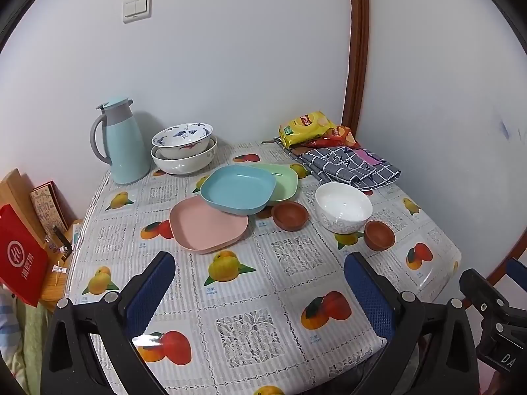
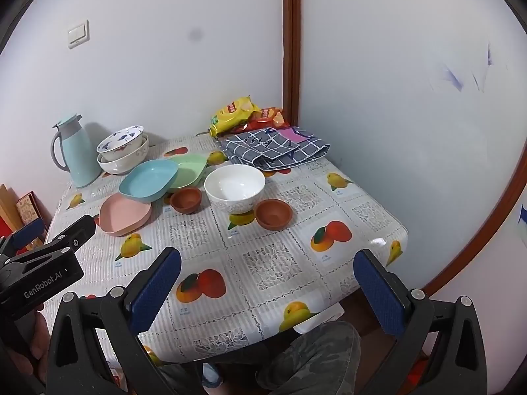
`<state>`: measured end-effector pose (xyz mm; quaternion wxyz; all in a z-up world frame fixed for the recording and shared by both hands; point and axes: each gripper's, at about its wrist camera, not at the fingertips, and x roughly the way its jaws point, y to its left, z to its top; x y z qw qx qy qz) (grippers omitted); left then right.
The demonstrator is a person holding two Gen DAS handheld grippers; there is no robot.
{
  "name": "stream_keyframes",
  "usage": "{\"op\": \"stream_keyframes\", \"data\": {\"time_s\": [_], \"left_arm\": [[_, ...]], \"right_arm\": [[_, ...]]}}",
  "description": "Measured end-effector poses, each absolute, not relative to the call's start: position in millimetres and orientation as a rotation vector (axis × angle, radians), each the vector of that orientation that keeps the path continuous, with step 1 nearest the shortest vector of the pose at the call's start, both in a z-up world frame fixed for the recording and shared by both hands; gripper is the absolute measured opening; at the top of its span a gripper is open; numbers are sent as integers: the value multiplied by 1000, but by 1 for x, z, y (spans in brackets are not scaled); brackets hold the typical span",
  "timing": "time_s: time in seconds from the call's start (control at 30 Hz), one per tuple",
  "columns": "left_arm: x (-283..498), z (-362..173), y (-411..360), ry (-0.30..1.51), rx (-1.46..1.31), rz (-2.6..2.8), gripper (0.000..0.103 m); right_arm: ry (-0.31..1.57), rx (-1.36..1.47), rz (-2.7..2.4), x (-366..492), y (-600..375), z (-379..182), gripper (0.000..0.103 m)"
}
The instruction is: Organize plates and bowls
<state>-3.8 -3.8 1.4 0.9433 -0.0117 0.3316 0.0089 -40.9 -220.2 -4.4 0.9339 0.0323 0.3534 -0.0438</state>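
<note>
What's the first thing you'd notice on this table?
Probably the three colourful plates in the middle: the blue plate lies tilted across the pink plate and green plate. Behind them, by the wall, a pale blue jug stands beside two stacked bowls.

Blue plate [image 1: 237,188] sits tilted, overlapping the pink plate [image 1: 207,227] and green plate [image 1: 283,179] mid-table; white bowl [image 1: 342,207] stands between two little brown bowls [image 1: 290,215] [image 1: 379,235]; two patterned bowls [image 1: 182,151] nested near the table's far left corner
</note>
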Motion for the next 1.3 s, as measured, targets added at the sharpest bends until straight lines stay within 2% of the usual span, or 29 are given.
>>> {"op": "stream_keyframes", "data": {"time_s": [1.3], "left_arm": [[-6, 8, 1, 675, -22, 22, 103]], "right_arm": [[706, 67, -82, -42, -221, -1, 103]]}}
